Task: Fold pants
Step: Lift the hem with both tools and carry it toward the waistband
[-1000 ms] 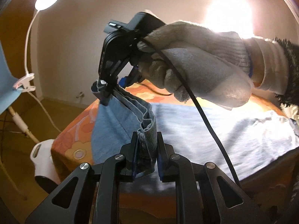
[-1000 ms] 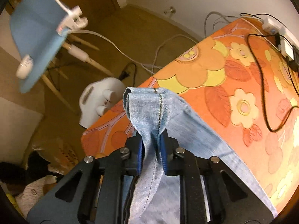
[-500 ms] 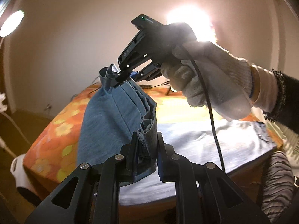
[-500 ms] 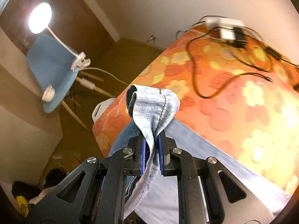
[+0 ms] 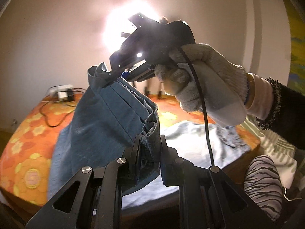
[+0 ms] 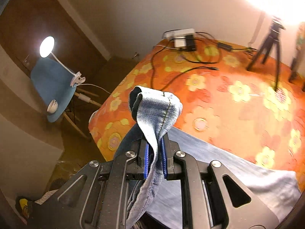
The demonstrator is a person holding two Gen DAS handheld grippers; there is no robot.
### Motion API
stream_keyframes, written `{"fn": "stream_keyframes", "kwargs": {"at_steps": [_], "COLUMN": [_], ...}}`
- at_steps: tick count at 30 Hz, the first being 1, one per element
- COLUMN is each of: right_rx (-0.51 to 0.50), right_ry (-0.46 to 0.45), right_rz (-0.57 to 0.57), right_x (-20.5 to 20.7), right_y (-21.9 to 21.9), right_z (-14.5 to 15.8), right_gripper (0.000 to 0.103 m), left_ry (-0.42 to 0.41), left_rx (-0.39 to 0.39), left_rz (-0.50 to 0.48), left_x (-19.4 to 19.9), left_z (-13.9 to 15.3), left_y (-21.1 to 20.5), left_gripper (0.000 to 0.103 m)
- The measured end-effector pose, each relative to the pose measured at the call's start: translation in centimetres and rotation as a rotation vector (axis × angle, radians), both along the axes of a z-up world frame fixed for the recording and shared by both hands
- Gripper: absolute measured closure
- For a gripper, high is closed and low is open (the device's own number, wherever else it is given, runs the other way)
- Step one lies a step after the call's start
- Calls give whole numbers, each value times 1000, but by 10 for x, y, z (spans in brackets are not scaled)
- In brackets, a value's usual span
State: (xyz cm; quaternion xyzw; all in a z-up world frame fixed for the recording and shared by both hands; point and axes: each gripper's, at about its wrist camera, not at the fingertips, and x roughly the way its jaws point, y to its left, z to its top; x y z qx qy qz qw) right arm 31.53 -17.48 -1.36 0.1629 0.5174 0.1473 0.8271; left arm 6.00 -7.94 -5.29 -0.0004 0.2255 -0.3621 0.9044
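Light-blue denim pants (image 5: 106, 118) hang lifted by one end above the bed, with the rest lying flat on the orange flowered bedspread (image 5: 28, 133). My left gripper (image 5: 149, 148) is shut on a bunched hem of the pants. In the left wrist view a gloved hand (image 5: 205, 80) holds my right gripper (image 5: 108, 80), shut on the other corner of the same end, higher up. In the right wrist view the pants (image 6: 156, 114) fold over between the blue pads (image 6: 146, 158) of my right gripper (image 6: 155, 152).
A power strip (image 6: 180, 36) and black cables (image 6: 190, 64) lie on the far part of the bedspread (image 6: 238, 99), with a tripod (image 6: 270, 43) beside them. A blue chair (image 6: 51, 84) with a clip lamp (image 6: 46, 46) stands left of the bed. A striped cushion (image 5: 263, 179) lies at the right.
Both grippers have risen and carried the pants end up and over the bed, away from its left edge. The right gripper moved farther. More fabric now hangs off the bedspread.
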Motion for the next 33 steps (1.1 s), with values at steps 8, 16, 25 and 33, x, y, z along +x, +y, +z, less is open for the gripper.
{"fn": "stream_keyframes", "kwargs": {"at_steps": [8, 16, 25, 33], "right_rx": [11, 20, 25, 24], "right_ry": [26, 40, 42, 41], "right_rz": [-69, -117, -162, -212], "right_x": [-37, -60, -81, -107], "right_y": [-56, -87, -115, -153], "right_z": [-14, -28, -35, -37], "right_gripper": [91, 91, 92, 92], "left_ry": [40, 71, 86, 85], "left_rx": [2, 11, 19, 33], "left_rz": [-74, -114, -163, -237], "left_x": [-17, -20, -25, -32], "left_z": [-9, -20, -24, -26], "left_y": [-44, -66, -87, -121], "left_gripper": [88, 88, 88, 88]}}
